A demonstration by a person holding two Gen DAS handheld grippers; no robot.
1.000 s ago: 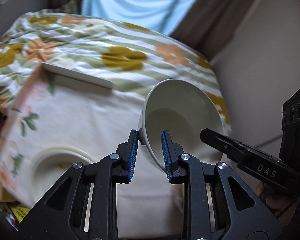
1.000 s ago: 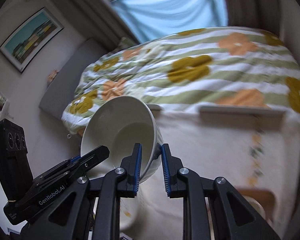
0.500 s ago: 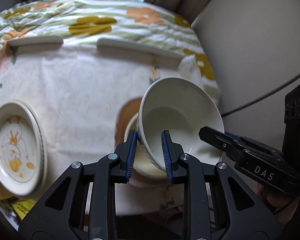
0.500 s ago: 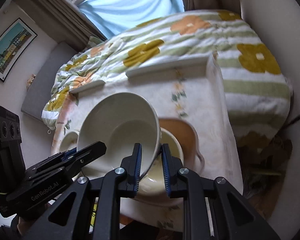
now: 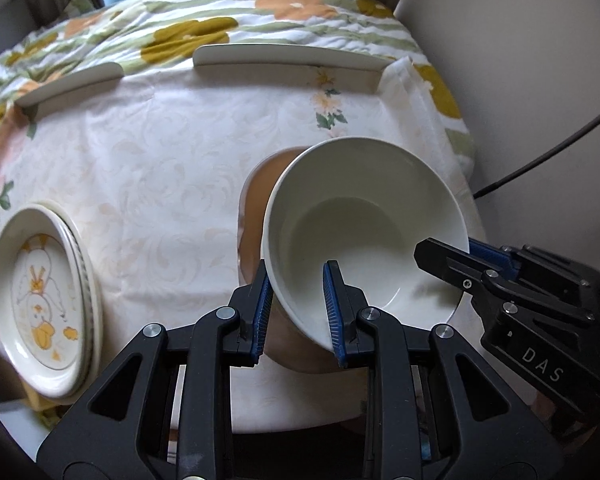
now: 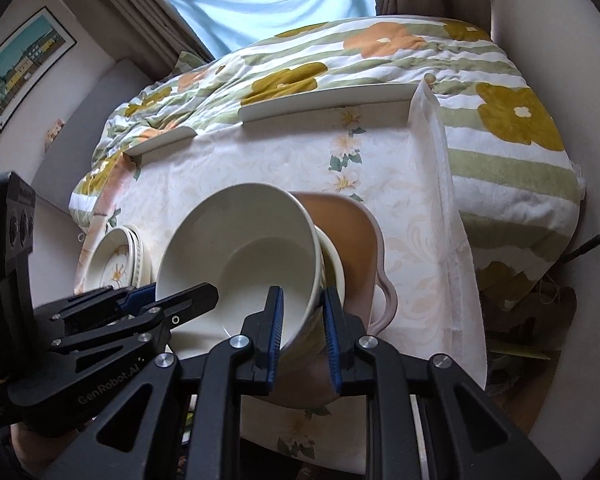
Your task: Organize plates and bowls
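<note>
A cream bowl is held by both grippers at opposite sides of its rim. My left gripper is shut on its near-left rim; my right gripper is shut on its right rim. The bowl tilts just above a second cream bowl that sits on a brown tray. A stack of plates with a yellow chick print lies at the table's left edge, also in the right wrist view. The right gripper also shows in the left wrist view.
The table wears a pale floral cloth. Two white ledges line its far edge, with a flowered bed quilt behind. A wall and a black cable are at the right.
Both grippers have carried the bowl down and forward over the brown tray. It now sits lower, close onto the bowl beneath, and the view has tipped down toward the table.
</note>
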